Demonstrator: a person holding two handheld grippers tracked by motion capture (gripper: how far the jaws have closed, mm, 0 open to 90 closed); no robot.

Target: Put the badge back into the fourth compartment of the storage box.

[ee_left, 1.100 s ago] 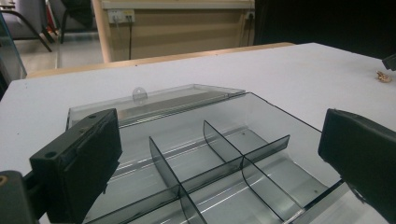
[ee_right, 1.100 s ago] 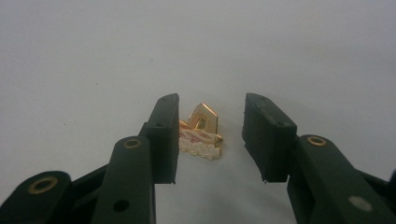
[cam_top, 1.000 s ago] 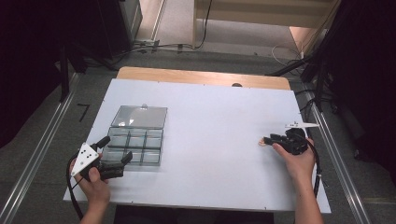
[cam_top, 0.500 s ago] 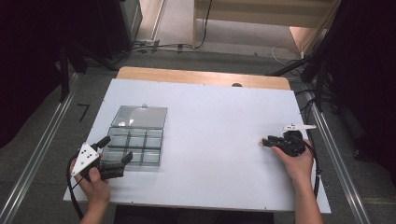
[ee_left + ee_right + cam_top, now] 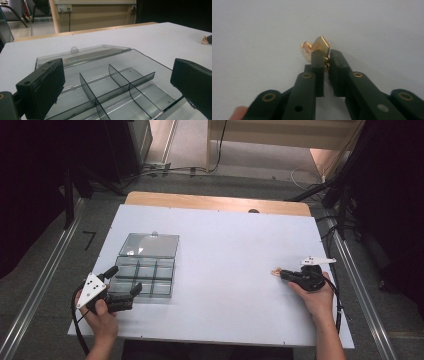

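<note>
On the white table (image 5: 220, 270), the clear compartment box (image 5: 146, 269) sits open between the left gripper's (image 5: 121, 288) spread jaws. The right gripper (image 5: 325, 58), jaws just closing, pinches the small gold piece (image 5: 320, 46) by its edge near the table's right side; so slight a hold could let it slip when lifted.

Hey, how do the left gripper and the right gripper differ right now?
The left gripper has its jaws spread wide, while the right gripper has just closed its jaws on a small gold piece. The left gripper sits at the near edge of the clear divided box, with the box between its jaws in its own view; the right gripper is far across the white table. Both have black jaws and a hand holding them low over the table.
</note>
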